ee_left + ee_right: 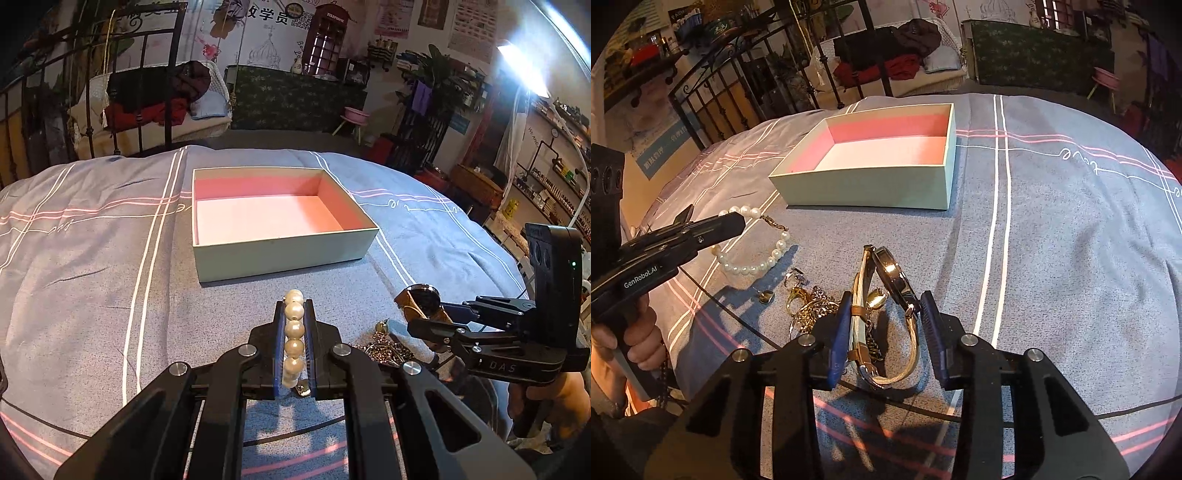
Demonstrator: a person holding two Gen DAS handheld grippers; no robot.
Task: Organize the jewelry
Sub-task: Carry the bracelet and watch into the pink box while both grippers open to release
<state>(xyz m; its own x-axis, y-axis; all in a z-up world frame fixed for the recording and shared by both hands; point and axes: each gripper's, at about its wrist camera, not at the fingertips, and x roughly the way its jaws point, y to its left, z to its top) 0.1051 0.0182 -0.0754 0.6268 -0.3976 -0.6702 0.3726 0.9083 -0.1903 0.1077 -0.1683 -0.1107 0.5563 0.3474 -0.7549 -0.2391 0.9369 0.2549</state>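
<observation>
Room is sitting dim and warm-toned, corners vignetting to black in both fisheye views. A lamp (524, 66) at upper right of the left wrist view is blowing out white and flaring. It is lighting the bedspread (92, 258) unevenly, with hard shadows falling toward the camera under the gripper arms. Straight lines are bowing heavily at the edges. Centre is staying sharp; background clutter is reading soft and noisy.
</observation>
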